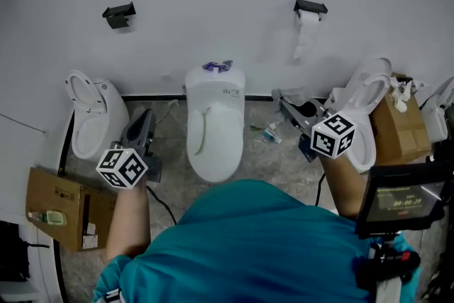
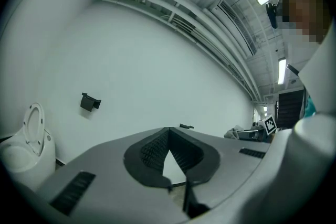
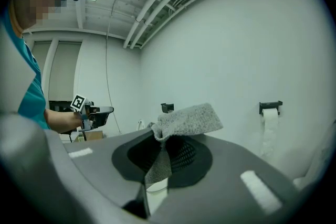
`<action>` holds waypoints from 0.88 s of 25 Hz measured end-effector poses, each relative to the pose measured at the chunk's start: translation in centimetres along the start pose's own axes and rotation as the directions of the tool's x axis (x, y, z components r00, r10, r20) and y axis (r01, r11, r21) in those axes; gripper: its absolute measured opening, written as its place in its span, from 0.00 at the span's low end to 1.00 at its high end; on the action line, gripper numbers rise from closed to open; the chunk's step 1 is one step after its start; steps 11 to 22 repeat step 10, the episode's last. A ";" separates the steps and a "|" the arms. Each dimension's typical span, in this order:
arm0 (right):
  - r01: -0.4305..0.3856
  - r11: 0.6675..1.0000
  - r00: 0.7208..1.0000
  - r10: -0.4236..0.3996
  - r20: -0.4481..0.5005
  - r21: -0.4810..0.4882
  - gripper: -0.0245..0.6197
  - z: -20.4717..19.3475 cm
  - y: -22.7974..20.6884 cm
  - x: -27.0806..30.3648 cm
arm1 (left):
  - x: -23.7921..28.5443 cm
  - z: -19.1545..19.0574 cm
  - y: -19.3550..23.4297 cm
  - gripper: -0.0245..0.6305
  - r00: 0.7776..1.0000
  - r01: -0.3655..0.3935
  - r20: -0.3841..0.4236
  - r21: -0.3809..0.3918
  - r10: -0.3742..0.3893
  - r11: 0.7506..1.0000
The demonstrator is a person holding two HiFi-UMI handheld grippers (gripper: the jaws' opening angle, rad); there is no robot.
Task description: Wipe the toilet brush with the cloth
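Note:
My right gripper [image 3: 160, 136] is shut on a grey knitted cloth [image 3: 189, 119], which sticks up past the fingertips and hangs down between the jaws. In the head view that gripper [image 1: 287, 110] is held out to the right of the middle toilet, the cloth [image 1: 279, 97] at its tip. My left gripper [image 2: 168, 131] is shut with nothing between its ribbed pads. It [image 1: 145, 118] points at the wall between the left and middle toilets. I can make out no toilet brush in any view.
Three white toilets stand along the wall: left [image 1: 92, 117], middle [image 1: 215, 125], right [image 1: 365, 110]. Cardboard boxes sit at the left [image 1: 60, 206] and right [image 1: 397, 128]. A paper-roll holder [image 1: 309, 10] and an empty black holder [image 1: 118, 14] hang on the wall. A small bottle [image 1: 272, 133] lies on the floor.

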State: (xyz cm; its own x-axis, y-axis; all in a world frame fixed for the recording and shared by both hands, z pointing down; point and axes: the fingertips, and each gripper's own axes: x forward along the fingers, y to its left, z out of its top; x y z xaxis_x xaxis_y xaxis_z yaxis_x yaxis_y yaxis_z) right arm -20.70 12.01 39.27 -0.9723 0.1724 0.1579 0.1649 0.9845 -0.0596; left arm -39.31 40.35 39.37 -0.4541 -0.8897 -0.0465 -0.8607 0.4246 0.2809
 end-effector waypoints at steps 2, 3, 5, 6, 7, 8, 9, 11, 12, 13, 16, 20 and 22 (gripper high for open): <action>-0.005 1.000 1.000 0.005 -0.002 0.000 0.09 -0.1 0.0 -0.1 | -0.1 -0.2 -0.5 0.05 1.000 0.003 -0.005 0.001 -0.003 1.000; -0.008 1.000 1.000 0.008 -0.002 0.000 0.09 -0.1 0.1 -0.2 | -0.1 -0.2 -0.7 0.05 1.000 0.003 -0.008 0.001 -0.003 1.000; -0.012 1.000 1.000 0.012 0.000 -0.001 0.09 -0.1 0.0 -0.4 | -0.1 -0.2 -1.2 0.05 1.000 0.005 -0.010 0.002 -0.005 1.000; -0.013 1.000 1.000 0.013 0.002 -0.002 0.09 -0.1 0.0 -0.4 | 0.0 -0.1 -1.3 0.05 1.000 0.005 -0.010 0.003 -0.005 1.000; -0.015 1.000 1.000 0.015 0.004 -0.003 0.09 0.0 -0.2 -0.5 | 0.1 -0.1 -1.5 0.05 1.000 0.005 -0.009 0.003 -0.005 1.000; -0.017 1.000 1.000 0.017 0.005 -0.005 0.09 0.1 -0.3 -0.5 | 0.2 -0.1 -1.6 0.05 1.000 0.004 -0.008 0.003 -0.004 1.000; -0.019 1.000 1.000 0.019 0.006 -0.007 0.09 0.2 -0.4 -0.5 | 0.4 0.0 -1.8 0.05 1.000 0.004 -0.007 0.002 -0.004 1.000; -0.021 1.000 1.000 0.022 0.007 -0.010 0.09 0.3 -0.6 -0.5 | 0.5 0.0 -1.9 0.05 1.000 0.004 -0.006 0.001 -0.004 1.000; -0.021 1.000 1.000 0.022 0.007 -0.010 0.09 0.3 -0.6 -0.5 | 0.5 0.0 -1.9 0.05 1.000 0.004 -0.006 0.001 -0.004 1.000; -0.021 1.000 1.000 0.022 0.007 -0.010 0.09 0.3 -0.6 -0.5 | 0.5 0.0 -1.9 0.05 1.000 0.004 -0.006 0.001 -0.004 1.000; -0.021 1.000 1.000 0.022 0.007 -0.010 0.09 0.3 -0.6 -0.5 | 0.5 0.0 -1.9 0.05 1.000 0.004 -0.006 0.001 -0.004 1.000; -0.021 1.000 1.000 0.022 0.007 -0.010 0.09 0.3 -0.6 -0.5 | 0.5 0.0 -1.9 0.05 1.000 0.004 -0.006 0.001 -0.004 1.000; -0.021 1.000 1.000 0.022 0.007 -0.010 0.09 0.3 -0.6 -0.5 | 0.5 0.0 -1.9 0.05 1.000 0.004 -0.006 0.001 -0.004 1.000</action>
